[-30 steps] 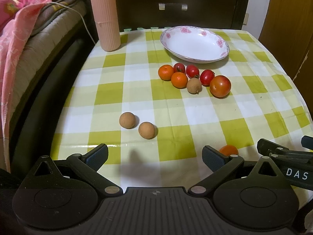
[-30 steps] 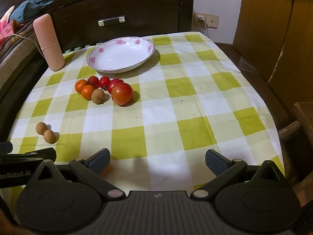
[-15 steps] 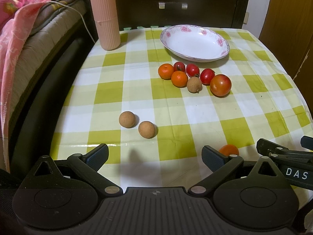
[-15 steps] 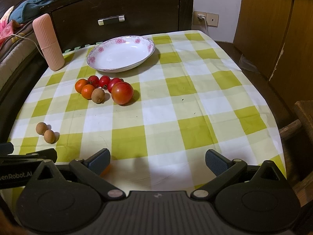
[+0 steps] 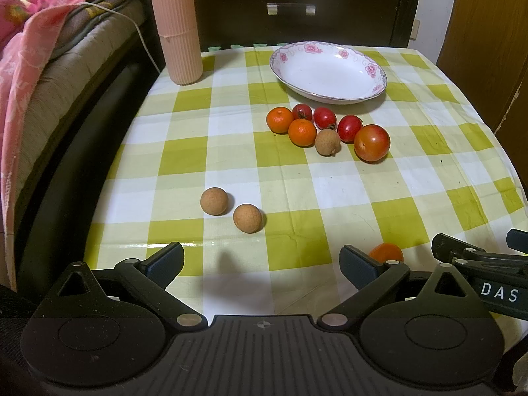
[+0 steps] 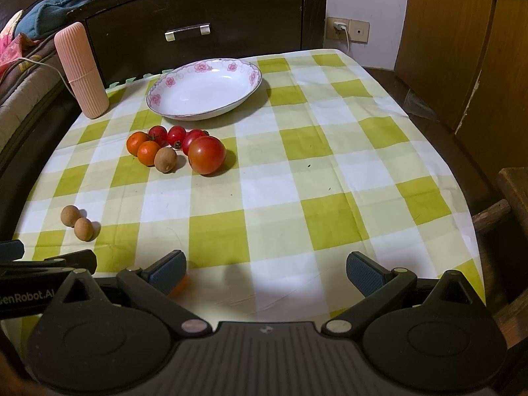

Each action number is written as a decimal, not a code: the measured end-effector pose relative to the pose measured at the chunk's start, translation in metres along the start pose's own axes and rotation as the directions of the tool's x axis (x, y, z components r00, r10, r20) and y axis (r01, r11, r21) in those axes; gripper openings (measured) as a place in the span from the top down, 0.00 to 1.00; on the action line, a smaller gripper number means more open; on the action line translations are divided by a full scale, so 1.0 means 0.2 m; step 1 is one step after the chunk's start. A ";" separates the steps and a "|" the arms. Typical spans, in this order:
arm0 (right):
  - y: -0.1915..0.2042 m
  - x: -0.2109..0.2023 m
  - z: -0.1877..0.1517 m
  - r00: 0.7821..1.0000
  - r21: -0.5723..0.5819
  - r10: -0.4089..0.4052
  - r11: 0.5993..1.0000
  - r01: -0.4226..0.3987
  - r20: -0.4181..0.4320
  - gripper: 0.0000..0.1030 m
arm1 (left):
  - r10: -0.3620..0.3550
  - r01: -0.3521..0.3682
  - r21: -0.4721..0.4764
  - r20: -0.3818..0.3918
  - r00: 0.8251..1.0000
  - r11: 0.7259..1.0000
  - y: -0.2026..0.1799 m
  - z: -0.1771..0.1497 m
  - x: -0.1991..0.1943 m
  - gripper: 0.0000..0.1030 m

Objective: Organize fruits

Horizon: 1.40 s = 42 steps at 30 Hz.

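Note:
A white floral plate (image 5: 330, 72) (image 6: 204, 90) sits empty at the far side of the checked table. In front of it lies a cluster: two small oranges (image 5: 302, 132) (image 6: 148, 152), three small red fruits (image 5: 325, 117) (image 6: 176, 135), a brown longan (image 5: 327, 142) (image 6: 165, 160) and a big tomato (image 5: 372, 142) (image 6: 207, 155). Two tan longans (image 5: 247, 217) (image 6: 83, 228) rest near the front left. Another orange (image 5: 386, 252) (image 6: 180, 285) peeks from behind a finger at the front edge. My left gripper (image 5: 262, 260) and right gripper (image 6: 265, 267) are both open, holding nothing, low over the near table edge.
A pink ribbed cylinder (image 5: 176, 28) (image 6: 81, 71) stands at the table's far left corner. A dark wooden drawer front (image 6: 198, 23) backs the table, bedding (image 5: 39, 49) lies to the left, and a wooden door (image 6: 468, 49) to the right.

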State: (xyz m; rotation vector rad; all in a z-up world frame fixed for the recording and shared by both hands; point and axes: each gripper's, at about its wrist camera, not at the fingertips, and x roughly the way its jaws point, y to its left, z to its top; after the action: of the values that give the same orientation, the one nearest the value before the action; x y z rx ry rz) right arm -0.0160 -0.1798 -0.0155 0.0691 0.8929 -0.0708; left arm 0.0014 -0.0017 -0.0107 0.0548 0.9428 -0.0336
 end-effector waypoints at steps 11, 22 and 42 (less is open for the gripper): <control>0.00 0.01 -0.01 1.000 0.000 0.002 1.000 -0.002 -0.005 0.01 | -0.001 0.001 -0.001 -0.002 1.000 1.000 0.00 0.01 0.00 0.02; 0.00 0.01 -0.01 1.000 0.001 0.004 1.000 -0.004 -0.011 0.01 | -0.001 0.001 -0.002 -0.003 1.000 1.000 0.00 0.00 0.00 0.02; 0.06 0.06 -0.04 0.996 -0.073 0.064 0.995 -0.068 -0.055 0.03 | 0.002 -0.001 -0.047 0.015 1.000 0.999 0.05 0.03 -0.01 0.02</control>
State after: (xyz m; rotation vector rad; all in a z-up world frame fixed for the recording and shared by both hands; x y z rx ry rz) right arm -0.0137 -0.1680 -0.0283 0.0305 0.9447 0.0263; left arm 0.0052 0.0085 -0.0045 0.0119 0.9283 -0.0105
